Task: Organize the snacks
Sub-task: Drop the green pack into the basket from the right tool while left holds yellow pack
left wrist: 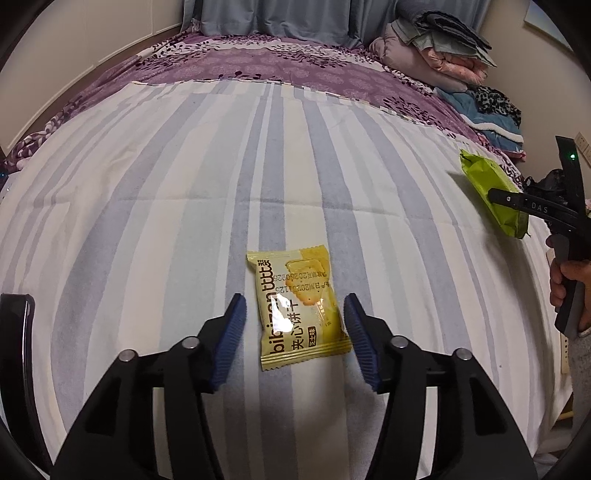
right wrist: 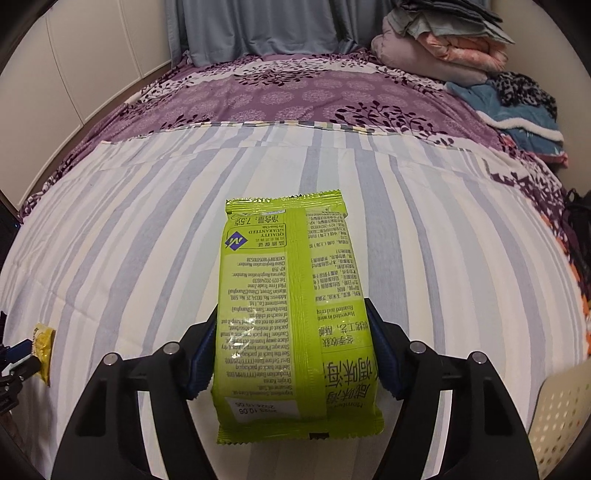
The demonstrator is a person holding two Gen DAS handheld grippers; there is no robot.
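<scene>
A yellow biscuit packet (left wrist: pixel 299 308) lies flat on the striped bed sheet (left wrist: pixel 147 206). My left gripper (left wrist: pixel 295 314) is open, its blue pads on either side of the packet, not touching it. My right gripper (right wrist: pixel 293 332) is shut on a green snack packet (right wrist: pixel 291 310), back side up, held above the sheet. In the left wrist view the green packet (left wrist: pixel 491 188) and the right gripper show at the far right. In the right wrist view the yellow packet (right wrist: pixel 43 347) shows at the far left edge.
A purple floral bedspread (right wrist: pixel 295 92) covers the far half of the bed. Folded blankets and clothes (right wrist: pixel 461 48) are piled at the far right. A curtain (right wrist: pixel 255 26) hangs behind. A dotted cream object (right wrist: pixel 561 417) sits at the near right.
</scene>
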